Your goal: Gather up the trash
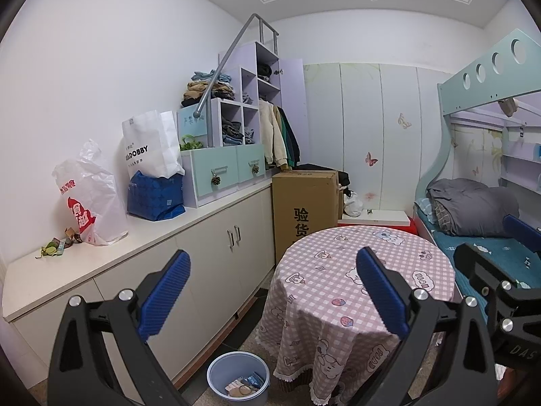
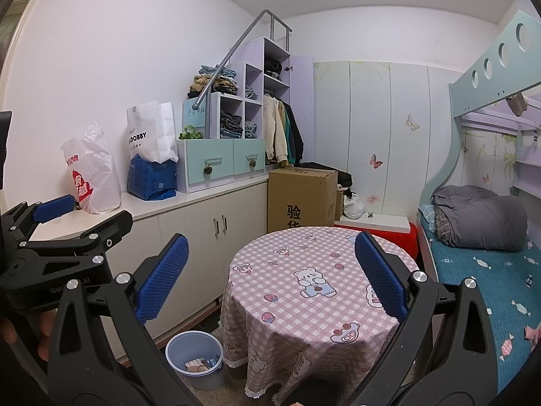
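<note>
Left wrist view: your left tool (image 1: 272,292) is released, jaws wide apart, nothing between them, held above the floor betw. the cabinet worktop (image 1: 159,237) and the round worktop w/ checked cloth (image 1: 338,270). Trash scraps (image 1: 59,243) lie on the cabinet worktop beside a white plastic bag (image 1: 89,199). Bin (image 1: 238,377) on the floor holds wrappers. Right wrist view: your right tool (image 2: 270,275) is likewise released, empty, over the round worktop's near side.

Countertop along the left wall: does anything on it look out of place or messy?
Yes. Crumpled wrappers lie loose on the countertop beside the white plastic bag, not in the bin on the floor, which already holds scraps. Both tools are open and hold nothing.
</note>
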{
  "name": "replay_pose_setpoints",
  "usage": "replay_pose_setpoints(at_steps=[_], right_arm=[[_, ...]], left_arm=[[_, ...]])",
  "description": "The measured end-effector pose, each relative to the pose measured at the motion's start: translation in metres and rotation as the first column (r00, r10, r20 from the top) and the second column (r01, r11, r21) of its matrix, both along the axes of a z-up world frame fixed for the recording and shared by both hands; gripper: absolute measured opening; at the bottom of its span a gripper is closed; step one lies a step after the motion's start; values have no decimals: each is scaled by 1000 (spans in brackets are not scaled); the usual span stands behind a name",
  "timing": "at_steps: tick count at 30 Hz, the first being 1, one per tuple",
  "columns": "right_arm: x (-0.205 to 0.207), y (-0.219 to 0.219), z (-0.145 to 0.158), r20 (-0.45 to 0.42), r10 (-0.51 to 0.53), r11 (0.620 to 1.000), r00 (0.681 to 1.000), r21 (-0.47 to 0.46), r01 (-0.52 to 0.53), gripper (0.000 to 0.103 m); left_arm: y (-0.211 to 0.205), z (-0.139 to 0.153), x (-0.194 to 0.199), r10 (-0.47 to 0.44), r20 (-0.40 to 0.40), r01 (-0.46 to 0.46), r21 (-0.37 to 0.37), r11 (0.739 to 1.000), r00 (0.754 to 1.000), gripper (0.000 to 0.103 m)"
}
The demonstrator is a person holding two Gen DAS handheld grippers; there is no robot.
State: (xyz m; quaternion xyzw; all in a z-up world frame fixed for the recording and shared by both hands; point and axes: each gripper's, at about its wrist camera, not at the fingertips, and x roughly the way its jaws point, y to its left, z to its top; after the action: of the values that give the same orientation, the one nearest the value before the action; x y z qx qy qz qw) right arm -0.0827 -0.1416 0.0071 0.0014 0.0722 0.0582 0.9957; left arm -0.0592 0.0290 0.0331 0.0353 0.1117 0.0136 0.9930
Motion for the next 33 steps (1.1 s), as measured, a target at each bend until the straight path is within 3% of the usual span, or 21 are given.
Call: replay_pose_setpoints(at_steps=[33], right_arm=[[-1,-6,-1,-10,19,1000,1000,-5,-19,97]], left_arm=[[-2,-4,1,-7,-6,7,2,1000,1000,97]])
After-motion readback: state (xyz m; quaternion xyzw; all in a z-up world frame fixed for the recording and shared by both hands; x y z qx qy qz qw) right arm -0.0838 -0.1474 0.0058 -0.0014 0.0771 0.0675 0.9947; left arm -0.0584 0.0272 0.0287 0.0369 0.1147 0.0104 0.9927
